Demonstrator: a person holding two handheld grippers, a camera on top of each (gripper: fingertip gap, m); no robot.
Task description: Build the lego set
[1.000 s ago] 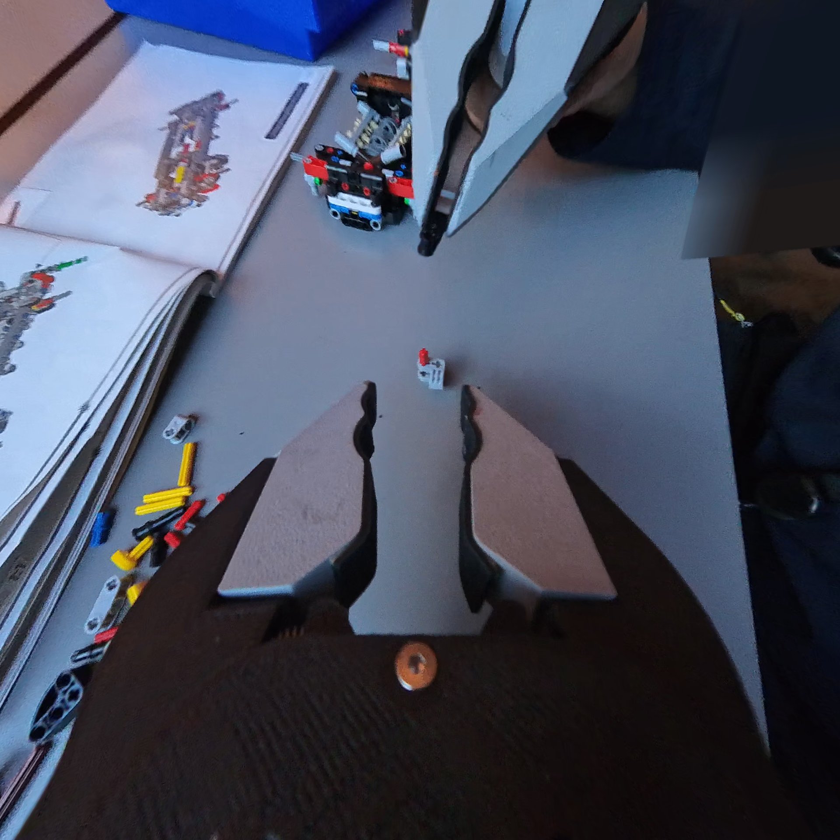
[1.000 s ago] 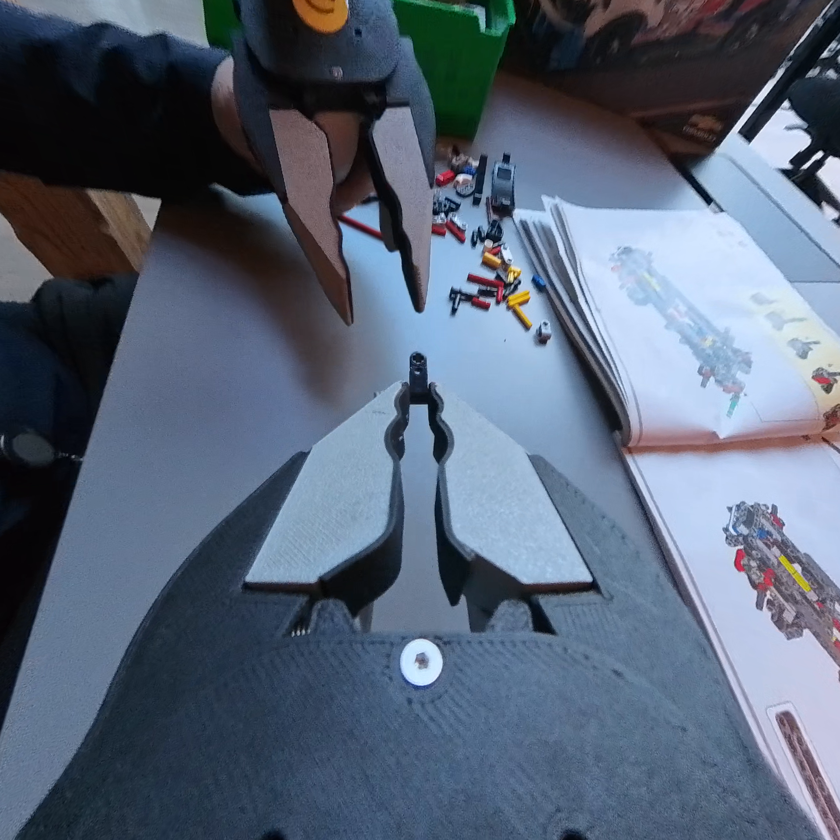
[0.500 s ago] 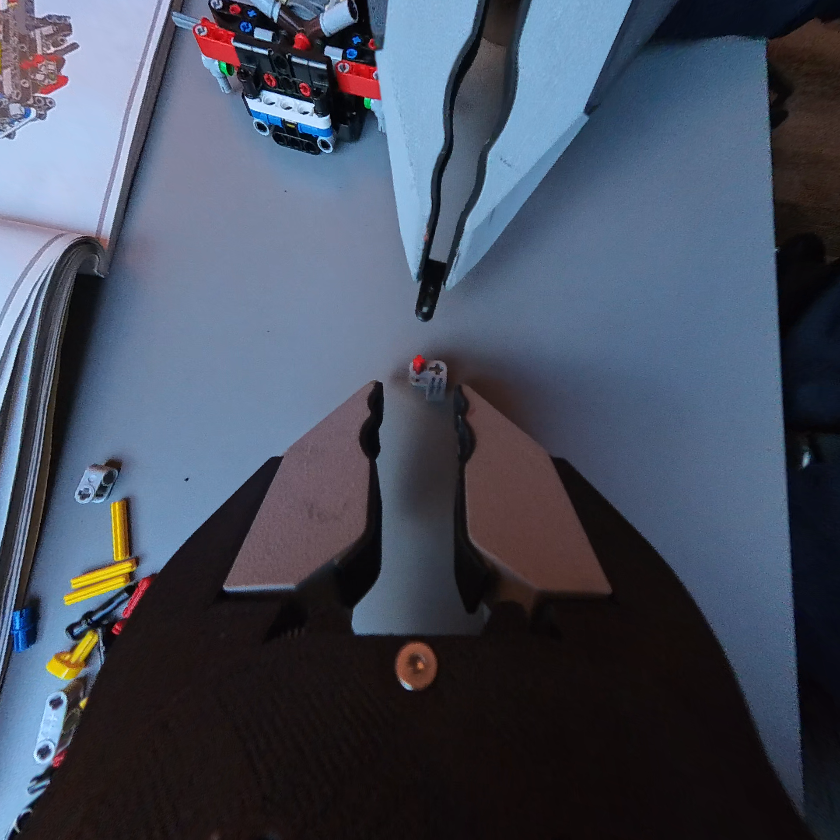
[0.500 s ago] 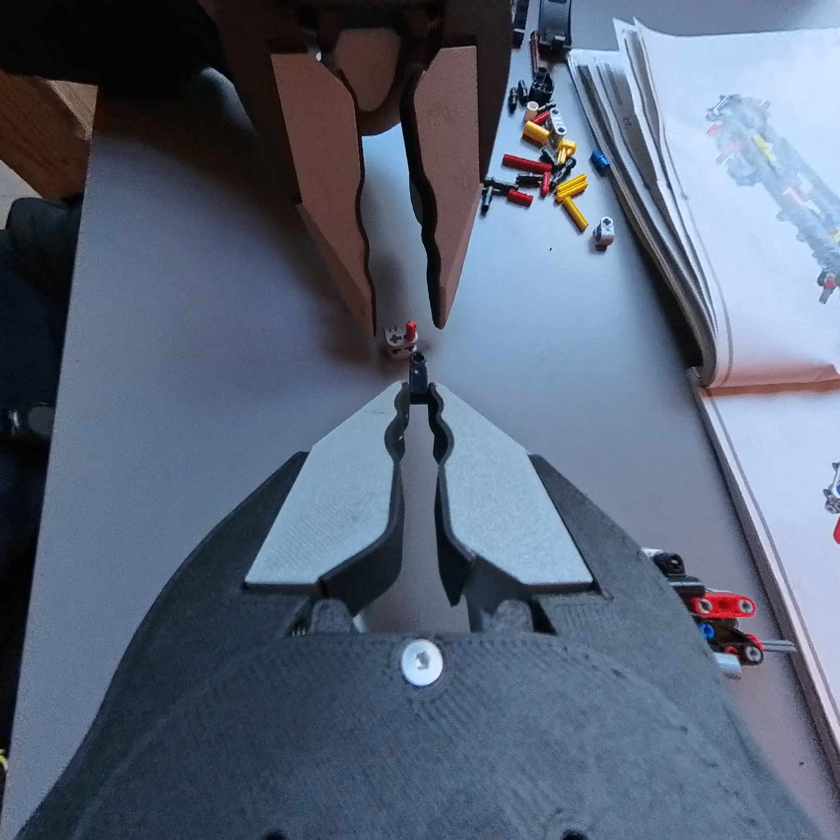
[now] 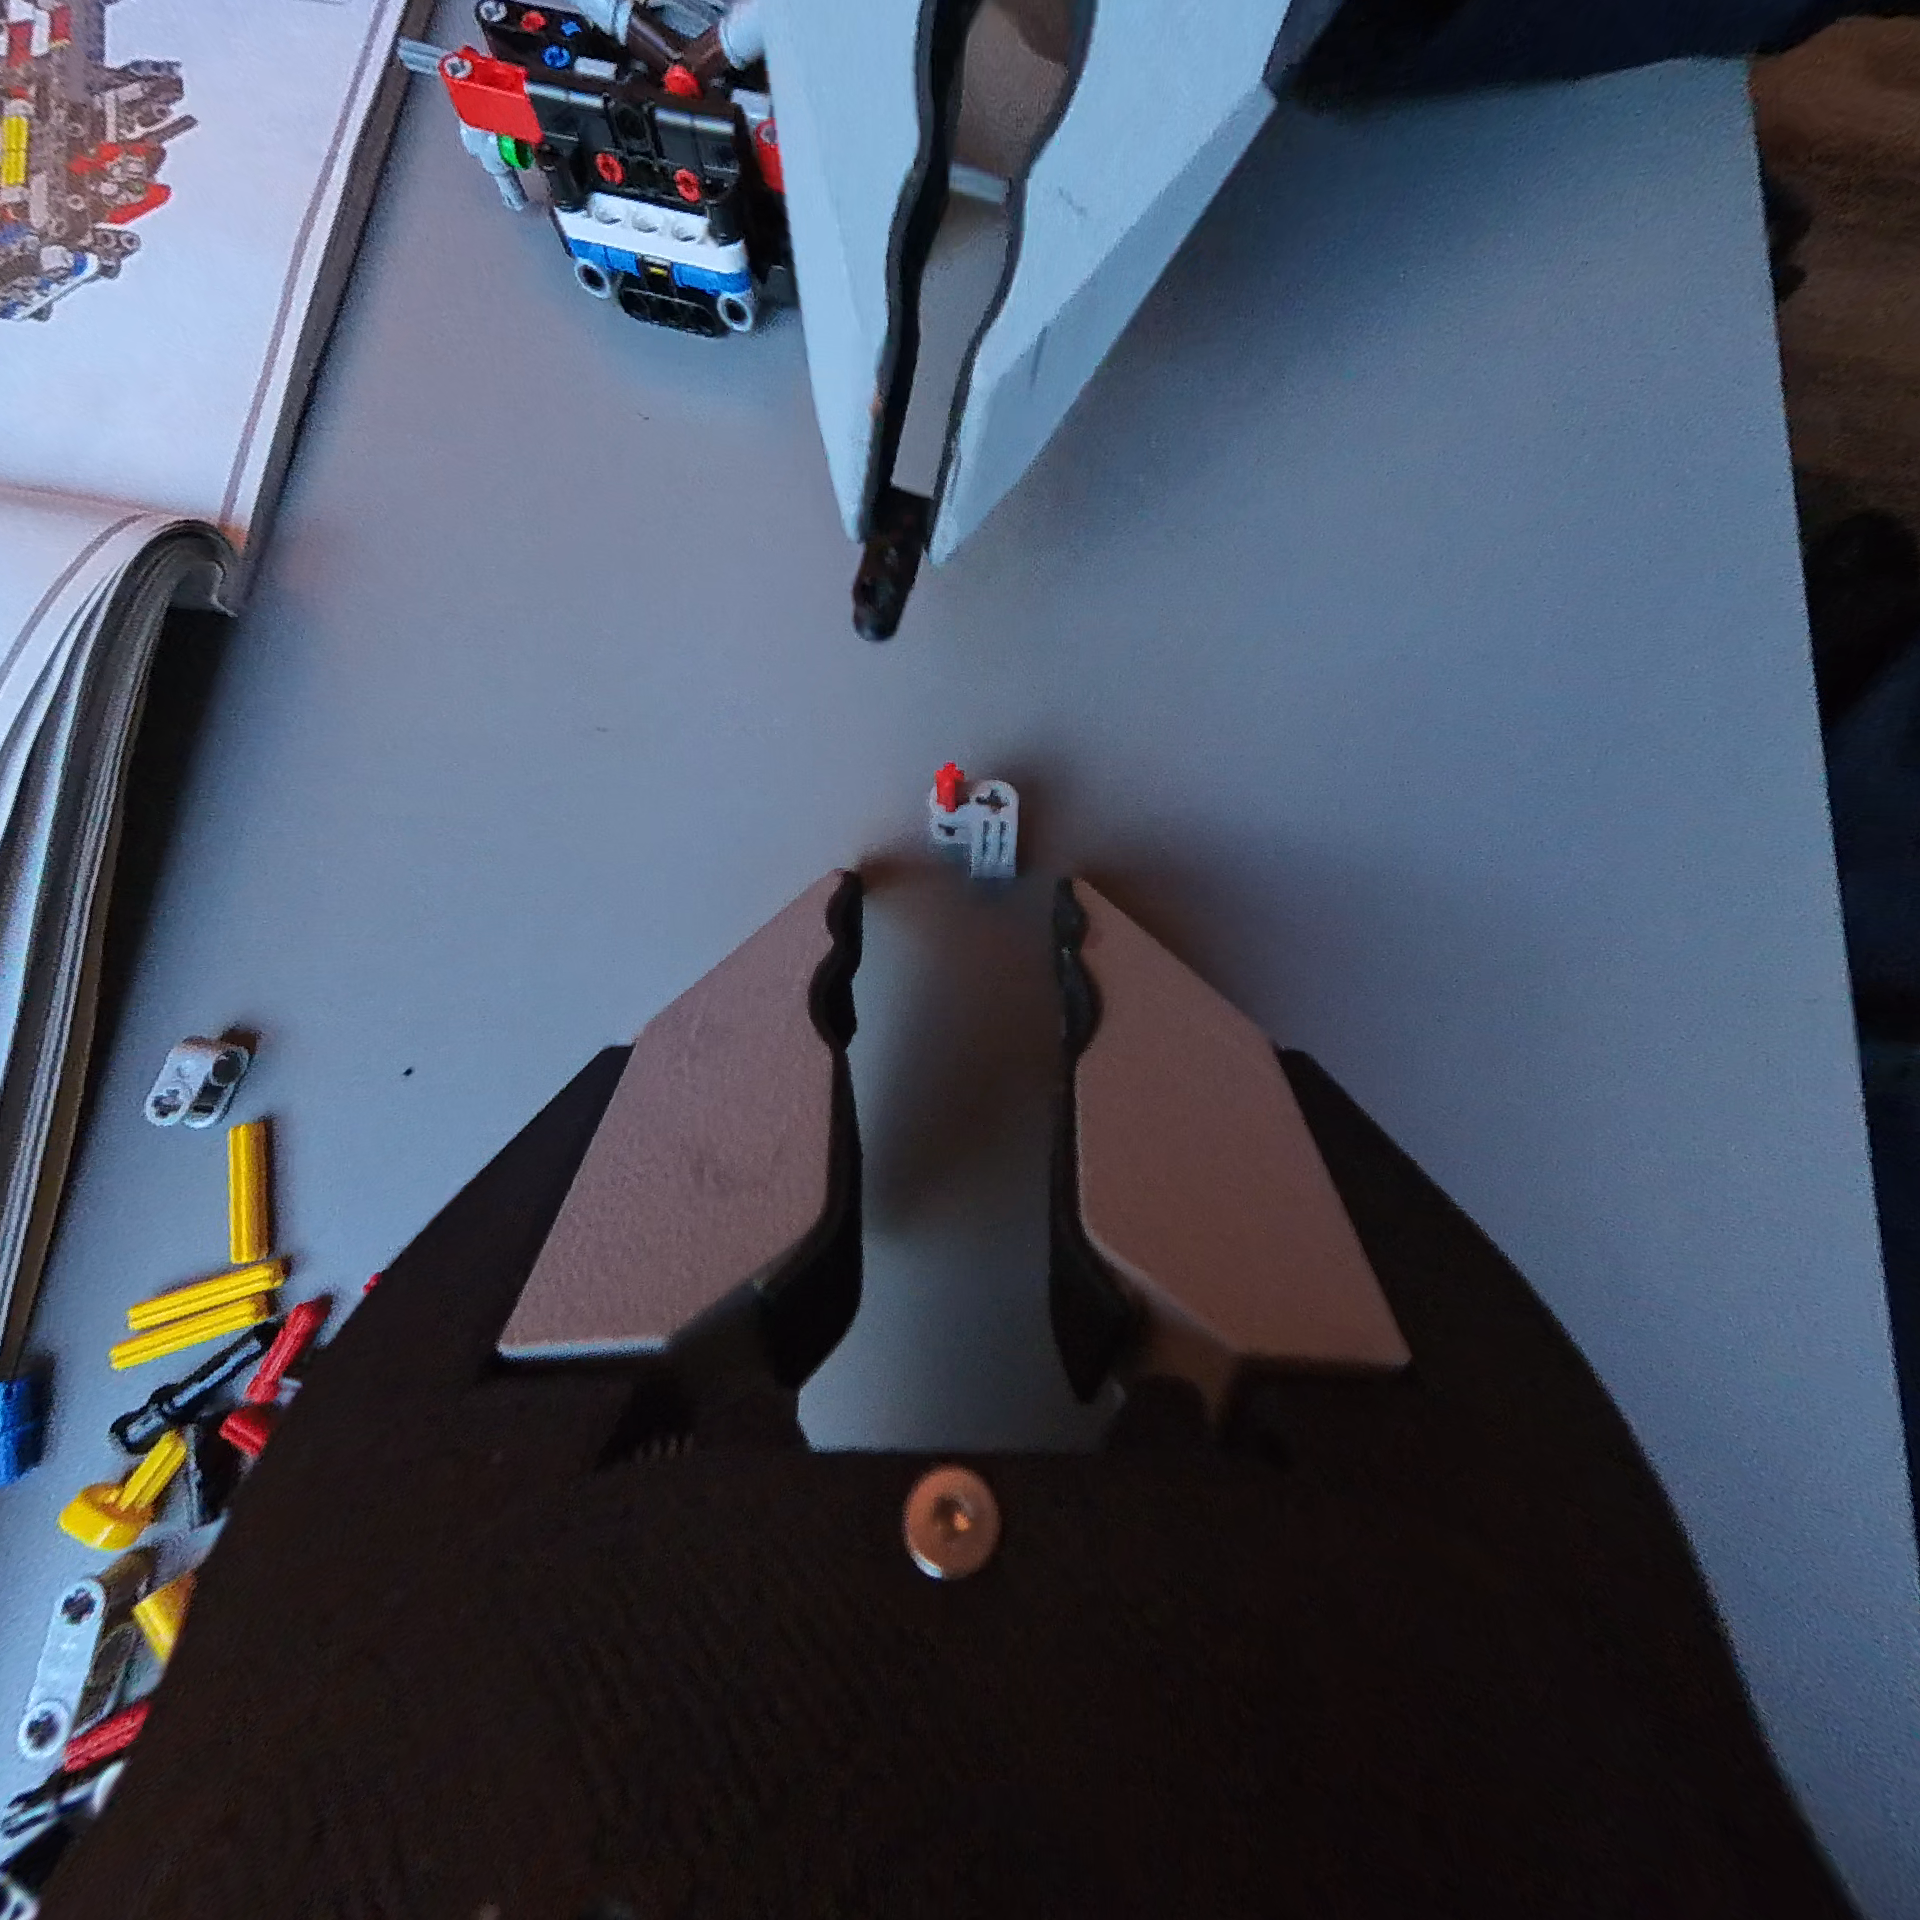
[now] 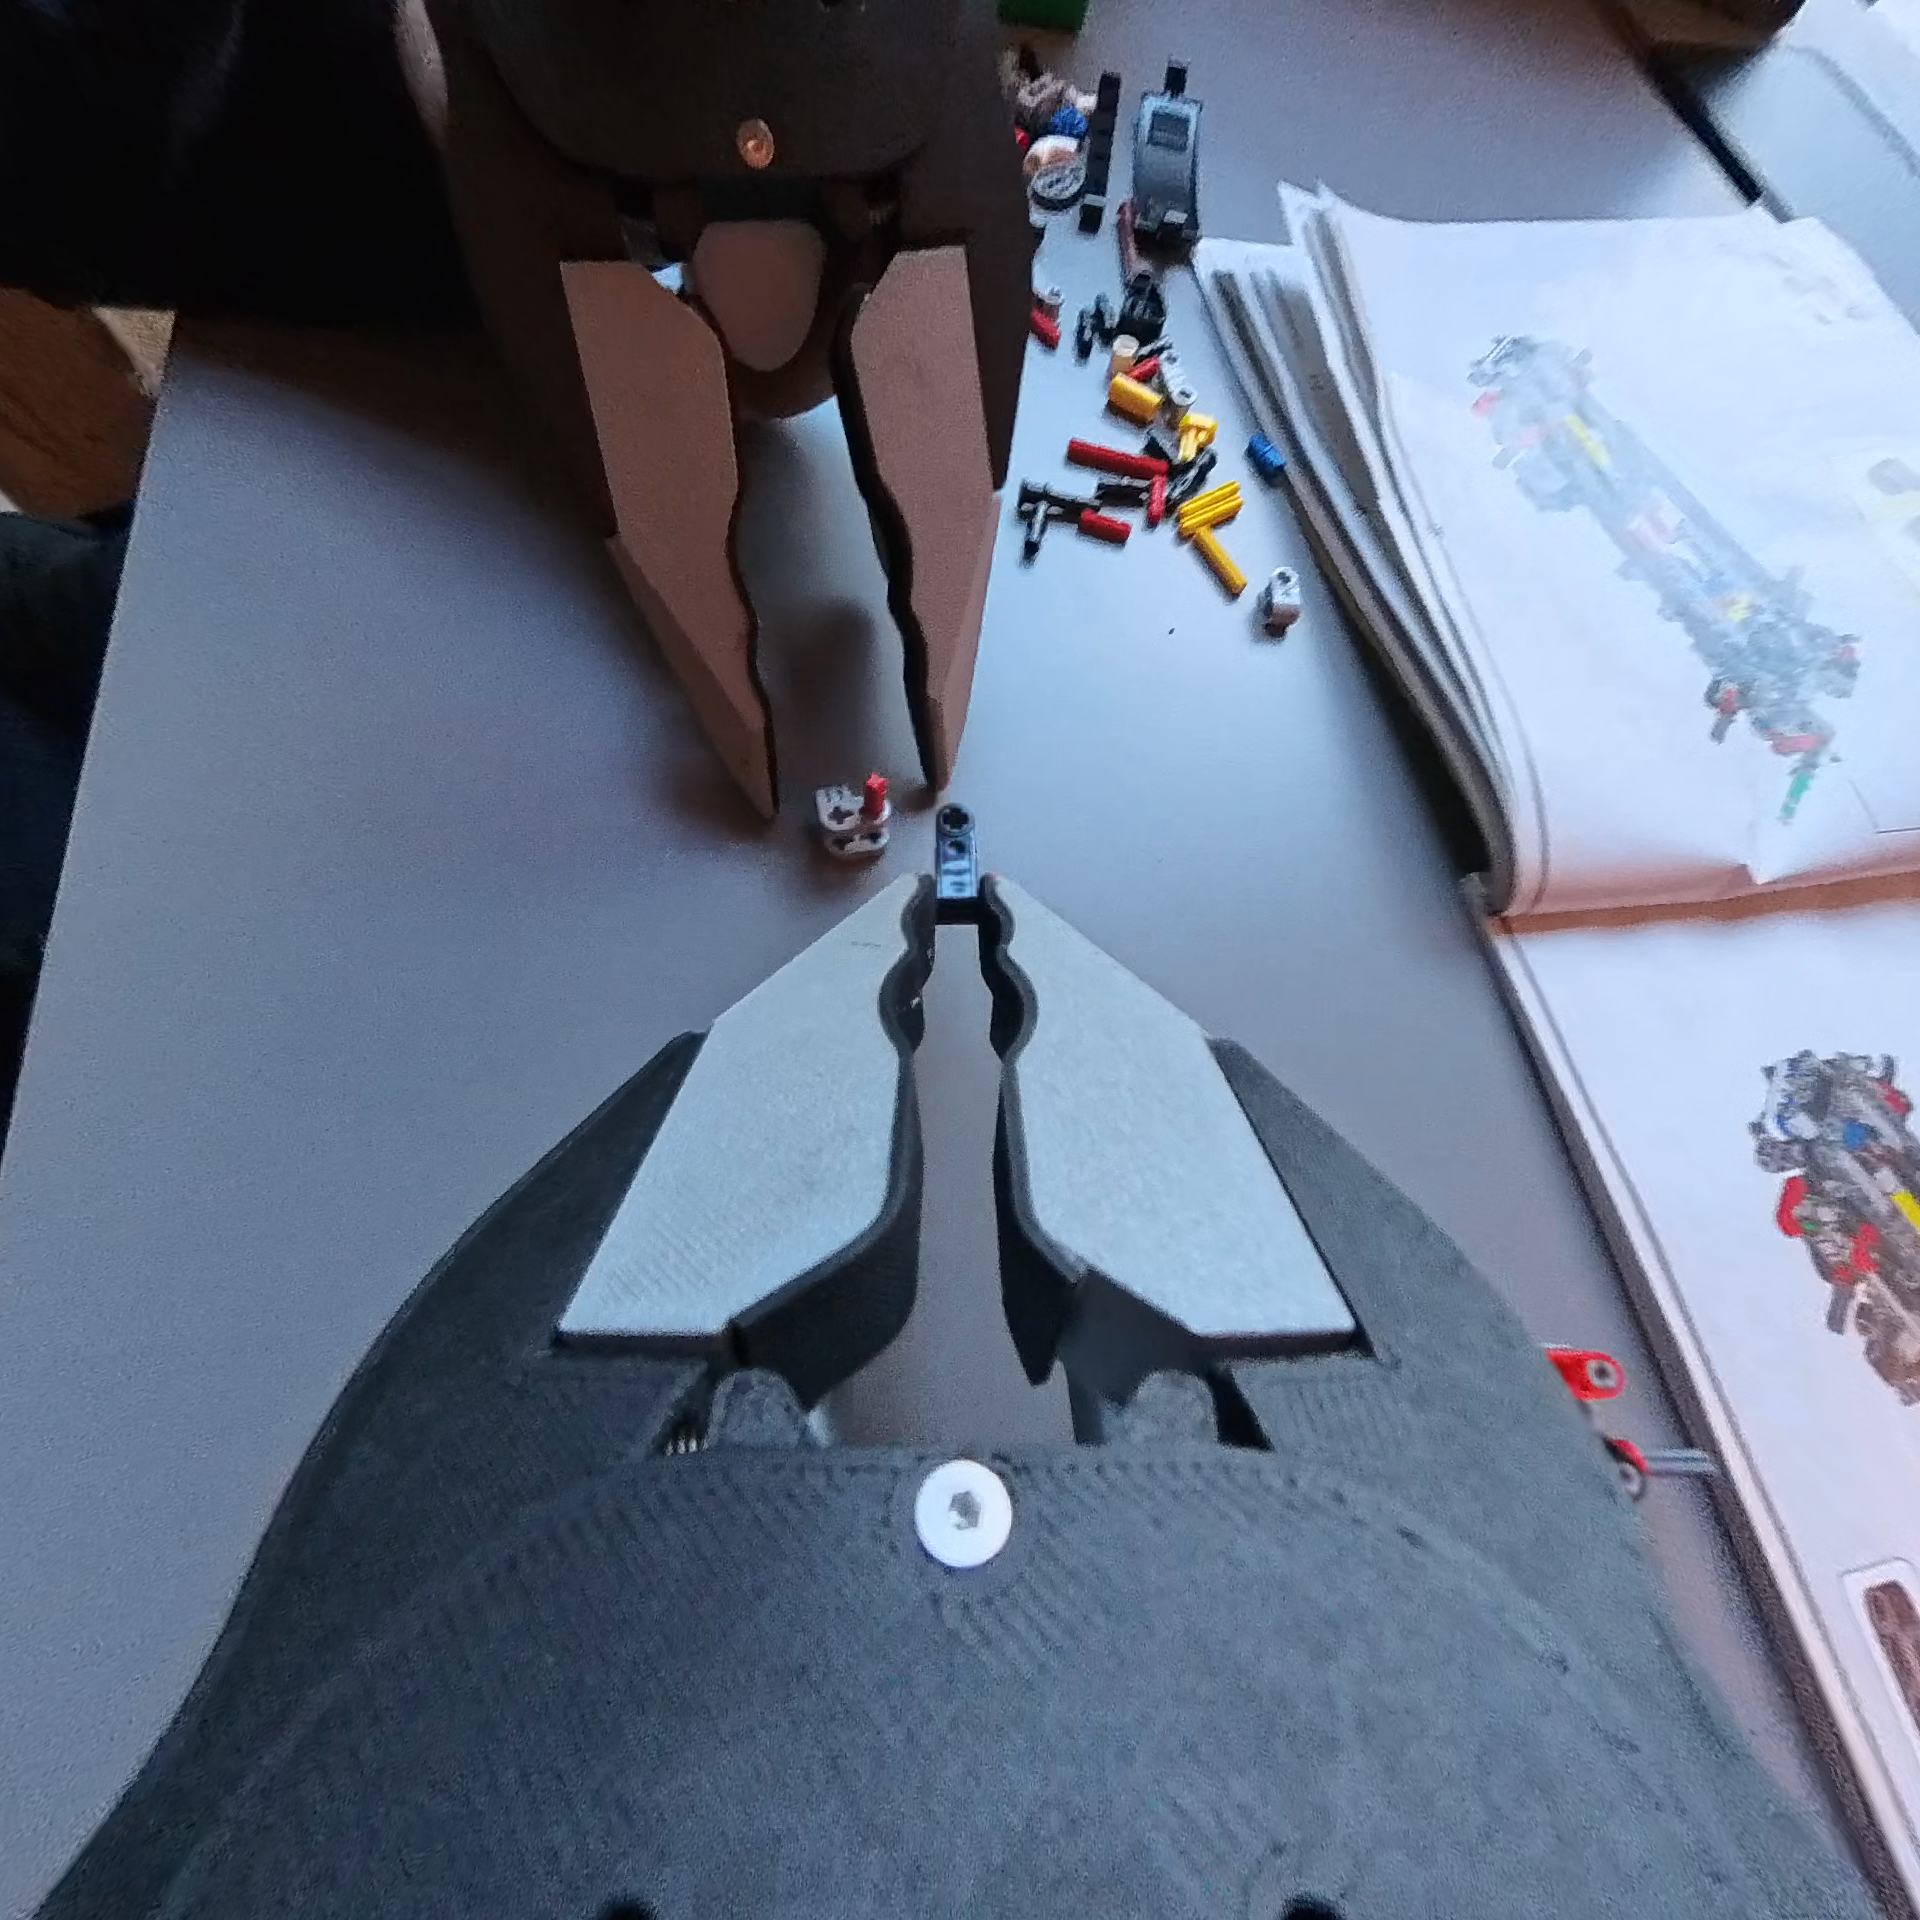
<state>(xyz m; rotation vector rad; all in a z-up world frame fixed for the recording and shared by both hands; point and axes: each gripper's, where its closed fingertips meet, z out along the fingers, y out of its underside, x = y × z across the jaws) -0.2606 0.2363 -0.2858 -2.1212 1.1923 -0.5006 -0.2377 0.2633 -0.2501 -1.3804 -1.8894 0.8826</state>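
Observation:
A small grey connector piece with a red pin stands on the grey table. My left gripper is open, its brown fingertips just short of the piece and not touching it. In the right wrist view the same piece stands just in front of the left gripper's tips. My right gripper is shut on a small black beam piece that sticks out past its tips. In the left wrist view that black piece points down toward the table, a little beyond the grey piece.
A partly built black, red and blue model stands behind the right gripper. An open instruction book lies along the table's side. Loose yellow, red and black pins lie scattered beside the book. The table edge runs along the right. Tip to tip, the grippers are about 6 cm apart. The open instruction book is about equally far from each gripper, around 25 cm.
Both grippers have come down close to the grey piece. The left jaws narrowed a little, then widened again. The right gripper has kept its hold on the black piece.

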